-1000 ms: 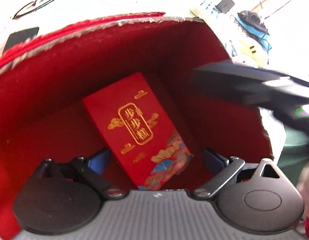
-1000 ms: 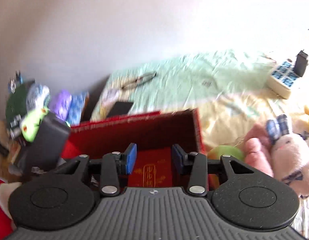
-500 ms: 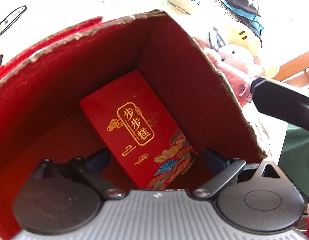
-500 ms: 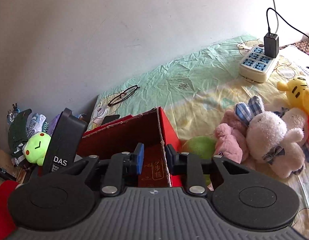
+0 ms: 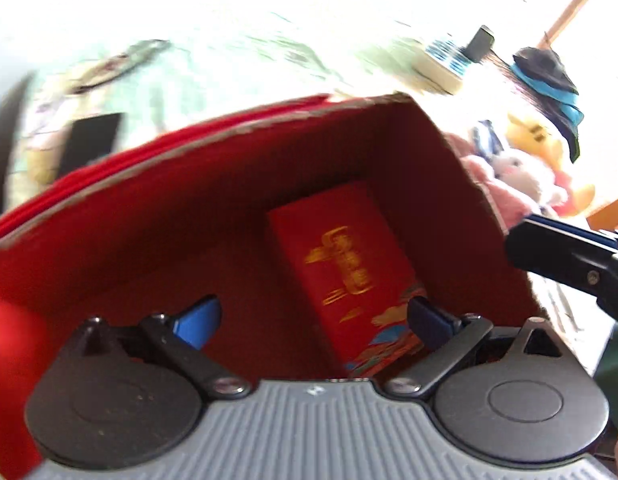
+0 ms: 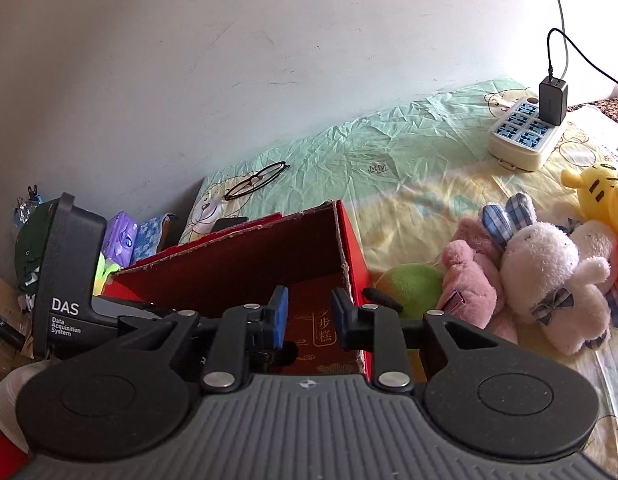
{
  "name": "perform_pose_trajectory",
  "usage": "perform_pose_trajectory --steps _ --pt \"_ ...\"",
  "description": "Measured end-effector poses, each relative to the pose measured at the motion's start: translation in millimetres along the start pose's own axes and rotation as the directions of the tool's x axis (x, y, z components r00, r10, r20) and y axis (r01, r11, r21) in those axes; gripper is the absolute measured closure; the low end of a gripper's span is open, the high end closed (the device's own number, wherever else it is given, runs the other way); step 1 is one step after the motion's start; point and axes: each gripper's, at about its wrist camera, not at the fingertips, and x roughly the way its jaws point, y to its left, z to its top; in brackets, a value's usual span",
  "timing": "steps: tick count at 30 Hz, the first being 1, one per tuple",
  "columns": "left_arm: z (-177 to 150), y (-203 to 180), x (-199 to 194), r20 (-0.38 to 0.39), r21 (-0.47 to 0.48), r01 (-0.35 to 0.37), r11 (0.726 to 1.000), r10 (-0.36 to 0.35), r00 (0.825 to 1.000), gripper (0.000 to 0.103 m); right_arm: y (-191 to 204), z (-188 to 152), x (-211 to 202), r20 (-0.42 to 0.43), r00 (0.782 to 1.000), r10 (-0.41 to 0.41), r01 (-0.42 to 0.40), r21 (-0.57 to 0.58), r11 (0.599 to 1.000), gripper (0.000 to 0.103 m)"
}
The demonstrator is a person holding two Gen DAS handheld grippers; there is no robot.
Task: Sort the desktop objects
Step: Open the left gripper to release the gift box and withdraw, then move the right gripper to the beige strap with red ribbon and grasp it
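Observation:
A red cardboard box (image 5: 189,216) stands open on the bed; it also shows in the right wrist view (image 6: 237,264). A red packet with gold print (image 5: 349,272) lies on its floor at the right; it also shows in the right wrist view (image 6: 321,320). My left gripper (image 5: 309,320) hangs open and empty over the box interior. My right gripper (image 6: 309,316) is open and empty above the box's near right corner, with the packet seen between its fingers. Stuffed toys (image 6: 541,272) lie right of the box.
Glasses (image 6: 257,180) and a dark phone (image 5: 89,144) lie on the sheet behind the box. A power strip with a charger (image 6: 525,132) sits at the back right. A green round toy (image 6: 413,284) touches the box's right side. Clutter (image 6: 125,240) lies at left.
The left gripper has pulled back and swung left, so the packet now sits to the right in its blurred view. The right gripper has moved a little closer over the box corner.

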Motion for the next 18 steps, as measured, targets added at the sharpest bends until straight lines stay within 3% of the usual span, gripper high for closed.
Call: perform_pose_trajectory --steps 5,10,15,18 --pt "-33.6 14.7 -36.0 0.097 -0.056 -0.159 0.986 0.164 0.982 0.002 11.8 -11.6 -9.5 -0.002 1.0 0.029 -0.029 -0.04 0.999 0.075" --pt "-45.3 13.2 -57.5 0.158 -0.125 -0.238 0.963 0.257 0.954 0.001 20.1 -23.9 -20.4 -0.006 0.998 0.058 -0.059 -0.094 0.994 0.075" --pt "-68.6 1.1 -78.8 0.193 -0.179 -0.329 0.927 0.361 0.913 0.002 21.9 -35.8 -28.4 -0.033 0.995 0.094 -0.097 -0.126 0.987 0.075" --pt "-80.8 -1.1 -90.2 0.198 -0.232 -0.33 0.915 0.377 0.905 0.002 20.1 -41.3 -31.4 -0.056 0.992 0.114 -0.121 -0.14 0.983 0.075"
